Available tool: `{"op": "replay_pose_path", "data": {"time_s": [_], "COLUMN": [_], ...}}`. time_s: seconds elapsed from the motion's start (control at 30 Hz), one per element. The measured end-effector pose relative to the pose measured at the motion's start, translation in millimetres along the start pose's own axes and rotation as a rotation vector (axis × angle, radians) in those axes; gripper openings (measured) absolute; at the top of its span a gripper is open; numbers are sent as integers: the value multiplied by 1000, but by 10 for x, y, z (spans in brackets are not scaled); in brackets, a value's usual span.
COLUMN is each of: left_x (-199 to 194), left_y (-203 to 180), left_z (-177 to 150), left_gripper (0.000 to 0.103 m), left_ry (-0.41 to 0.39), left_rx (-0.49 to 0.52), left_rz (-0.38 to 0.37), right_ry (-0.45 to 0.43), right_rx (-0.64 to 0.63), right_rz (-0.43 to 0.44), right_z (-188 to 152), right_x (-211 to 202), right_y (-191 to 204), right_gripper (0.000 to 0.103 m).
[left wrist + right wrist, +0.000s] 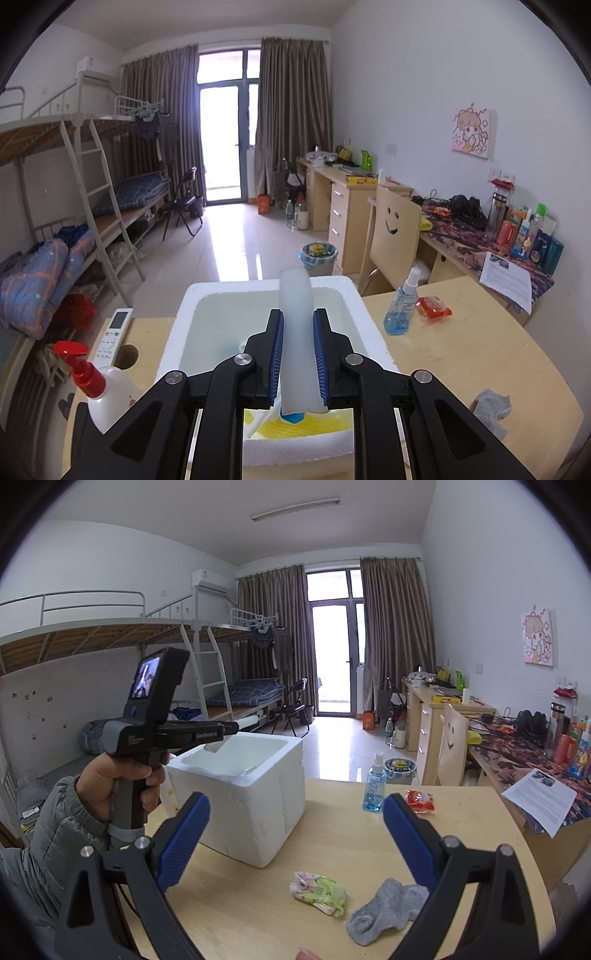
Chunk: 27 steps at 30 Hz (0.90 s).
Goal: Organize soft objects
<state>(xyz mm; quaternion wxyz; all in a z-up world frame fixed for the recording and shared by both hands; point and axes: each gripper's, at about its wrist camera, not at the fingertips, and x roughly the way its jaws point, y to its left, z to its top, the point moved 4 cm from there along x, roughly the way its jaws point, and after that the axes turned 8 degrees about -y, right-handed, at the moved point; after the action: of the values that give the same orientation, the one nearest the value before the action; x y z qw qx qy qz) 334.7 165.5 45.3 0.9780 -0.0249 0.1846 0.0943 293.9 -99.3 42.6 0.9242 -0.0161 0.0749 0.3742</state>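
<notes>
My left gripper [298, 321] is shut on a pale translucent soft strip [295, 314] and holds it over the open white foam box [184, 314]. Yellow and blue items lie inside the box under my fingers. In the right wrist view the left gripper [218, 734] hovers over the same foam box [243, 794]. My right gripper [295, 812] is open and empty above the wooden table [332, 842]. A grey sock [388, 908] and a pink-and-green soft bundle [317, 891] lie on the table just below it. The sock also shows in the left wrist view [491, 410].
A blue spray bottle [375, 788] and a red packet [419, 800] stand beyond the right gripper. A white bottle with red pump [99, 387] and a remote [112, 332] sit left of the box. A chair [391, 236], desks and a bunk bed [92, 177] surround the table.
</notes>
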Motion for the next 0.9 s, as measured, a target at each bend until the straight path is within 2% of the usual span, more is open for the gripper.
{"op": "replay_pose_path", "data": {"time_s": [0.27, 0.33, 0.37, 0.4, 0.43, 0.5, 0.67, 0.73, 0.9], "left_x": [64, 61, 64, 49, 29, -20, -147, -202, -356], "left_y": [30, 36, 27, 24, 26, 5, -63, -72, -113], "left_z": [-26, -32, -26, -22, -17, -2, 34, 34, 9], "left_gripper": [25, 37, 55, 64, 78, 94, 102, 102, 102], "left_ry": [6, 9, 8, 1, -9, -27, -49, -57, -35], "left_rx": [-17, -20, -21, -22, -23, -19, -7, -8, -27], "left_rz": [3, 8, 6, 8, 16, 25, 16, 13, -52], "right_ry": [-2, -5, -7, -7, -8, -9, -13, -15, -29], "right_rx": [14, 12, 13, 16, 19, 18, 20, 21, 21], "right_rz": [-3, -8, -10, -10, -10, -14, -19, -18, -19], "right_z": [-8, -10, -15, -16, -19, -23, -15, -17, -9], "right_x": [-34, -53, -64, -69, -79, -90, -125, -143, -218], "right_y": [-21, -22, -22, -25, -29, -34, -35, -31, -15], "right_gripper": [97, 97, 97, 97, 97, 97, 97, 97, 97]}}
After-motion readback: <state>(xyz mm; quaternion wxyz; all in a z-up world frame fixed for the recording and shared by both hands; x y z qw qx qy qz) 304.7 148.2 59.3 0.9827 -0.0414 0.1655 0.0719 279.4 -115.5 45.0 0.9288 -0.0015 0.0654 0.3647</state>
